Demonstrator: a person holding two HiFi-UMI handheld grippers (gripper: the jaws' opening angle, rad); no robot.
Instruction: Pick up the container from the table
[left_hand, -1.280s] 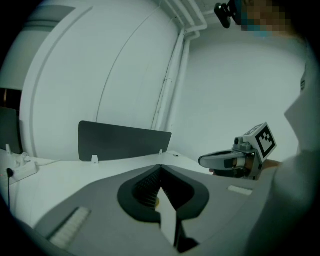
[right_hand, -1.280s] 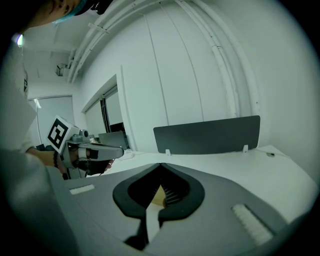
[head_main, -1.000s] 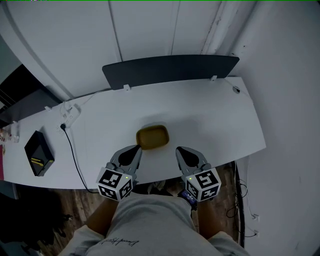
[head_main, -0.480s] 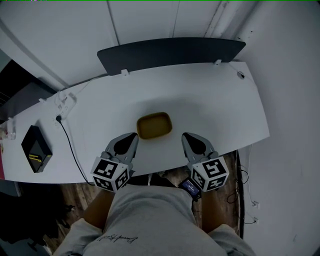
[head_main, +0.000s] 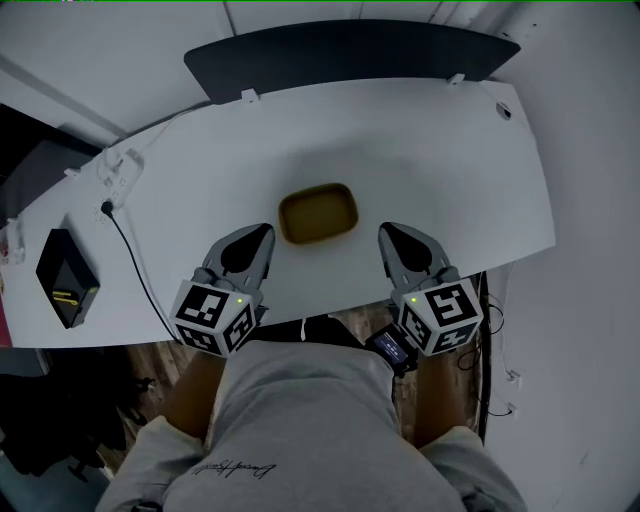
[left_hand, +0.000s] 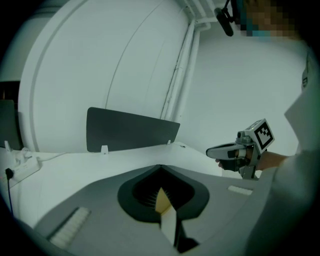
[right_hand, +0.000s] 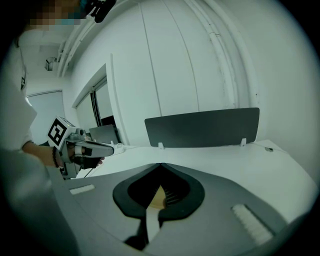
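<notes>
White table fills the middle of the head view, with a dark panel along its upper edge. At lower centre hover the left gripper and right gripper, each with jaws pressed together (nothing held). Between their tips, slightly higher in the frame, sits the yellow container, untouched. A black box lies far left.

A white table is standing against a white wall, a dark panel rising along its far edge. A black box is lying near its left end; wooden floor is showing below.
</notes>
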